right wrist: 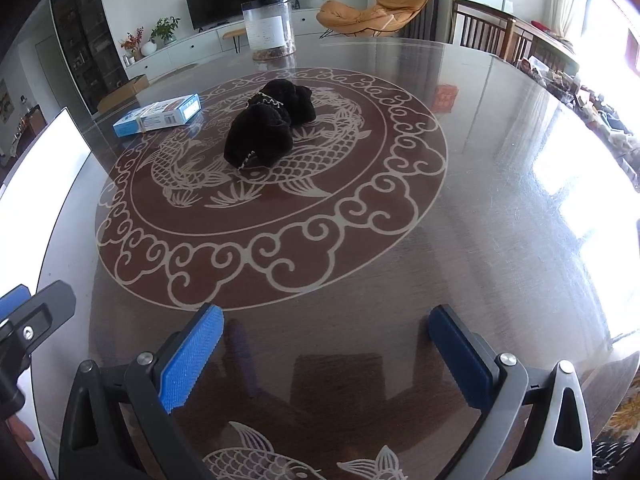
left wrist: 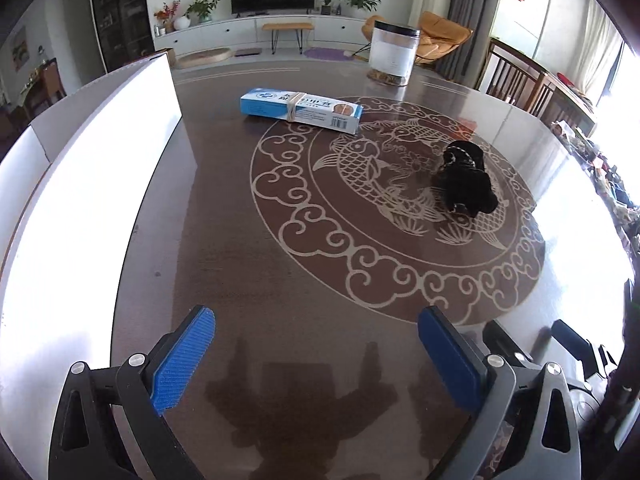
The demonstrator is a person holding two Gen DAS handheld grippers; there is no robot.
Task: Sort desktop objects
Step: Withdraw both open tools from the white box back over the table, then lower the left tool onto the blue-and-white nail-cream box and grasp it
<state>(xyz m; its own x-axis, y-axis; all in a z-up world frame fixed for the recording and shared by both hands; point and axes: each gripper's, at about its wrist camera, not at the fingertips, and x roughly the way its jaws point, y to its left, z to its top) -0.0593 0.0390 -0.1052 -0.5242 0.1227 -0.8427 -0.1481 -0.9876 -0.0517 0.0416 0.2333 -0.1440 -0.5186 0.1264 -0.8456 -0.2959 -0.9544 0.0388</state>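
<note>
left gripper (left wrist: 316,344): jaws spread as wide as they go, nothing between the pads, bare table (left wrist: 224,240) underneath. Reads as a ready pose, no target picked yet.
right gripper (right wrist: 326,344): also wide open, empty, hanging over the near table edge.
blue box (left wrist: 302,110): lies flat at 12 o'clock from the left gripper, well apart, rubber band round its middle. Probably bundled so it lifts as one piece.
black bundle (right wrist: 270,128): soft dark thing with a thin chain, on the fish pattern at 11 o'clock from the right gripper; 1 o'clock in the left view. Looks floppy, so a pinch at the thick part is my pick.
clear jar (left wrist: 394,54): upright at the far rim, 12 to 1 o'clock, dark lid on, label facing us.
white panel (left wrist: 80,184): at 9 to 10 o'clock, blown out by glare; may be the sorting bin's wall, cannot tell.
hidden: bundle's make-up unreadable, all black; jar contents only a brownish layer at the bottom; box print too small; left gripper just clips the right view at 9 o'clock.
</note>
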